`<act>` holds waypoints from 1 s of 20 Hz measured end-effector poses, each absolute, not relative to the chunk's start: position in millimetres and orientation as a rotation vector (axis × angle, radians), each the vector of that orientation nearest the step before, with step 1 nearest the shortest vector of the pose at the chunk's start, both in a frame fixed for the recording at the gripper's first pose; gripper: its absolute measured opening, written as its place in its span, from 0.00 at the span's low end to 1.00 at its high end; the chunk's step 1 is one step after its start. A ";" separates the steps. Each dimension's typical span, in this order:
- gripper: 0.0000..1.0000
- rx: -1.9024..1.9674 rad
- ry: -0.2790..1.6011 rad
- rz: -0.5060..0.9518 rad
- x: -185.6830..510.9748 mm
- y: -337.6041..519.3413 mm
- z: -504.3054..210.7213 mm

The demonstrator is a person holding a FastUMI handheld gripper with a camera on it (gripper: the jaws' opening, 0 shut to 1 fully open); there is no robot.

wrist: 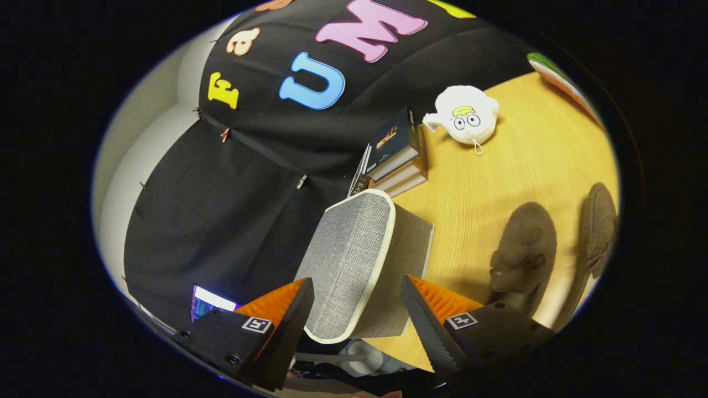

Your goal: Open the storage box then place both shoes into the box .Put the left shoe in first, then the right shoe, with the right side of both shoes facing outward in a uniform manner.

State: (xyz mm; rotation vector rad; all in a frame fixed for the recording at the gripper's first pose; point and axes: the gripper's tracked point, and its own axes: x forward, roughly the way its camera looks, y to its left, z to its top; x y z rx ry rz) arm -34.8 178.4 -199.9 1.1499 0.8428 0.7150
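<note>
- Tongs (357, 309) are held wide apart around the grey storage box (354, 260), touching nothing.
- Box could be tipped off the worktop (509, 177) if its lid is snagged.

A pale wooden desk (514, 166) with a fine straight grain takes up one side of the scene, and light from above throws two soft rounded shadows (525, 249) across its top. Black cloth (221, 210) hangs as the booth's wall along the desk's far edge, held together by small clips, its folds falling in loose creases. Past the cloth, a plain off-white wall (149, 143) shows, with a vertical corner where two surfaces meet. A stack of books (395, 152) stands on the desk against the cloth, and a white plush toy (464, 116) with cartoon eyes lies near it.
</note>
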 end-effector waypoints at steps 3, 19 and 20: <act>0.98 1.230 0.888 0.725 -33.6 188.8 -207.8; 0.80 1.403 1.024 0.837 -33.6 237.1 -221.5; 0.68 1.417 1.032 0.847 -33.8 237.1 -219.5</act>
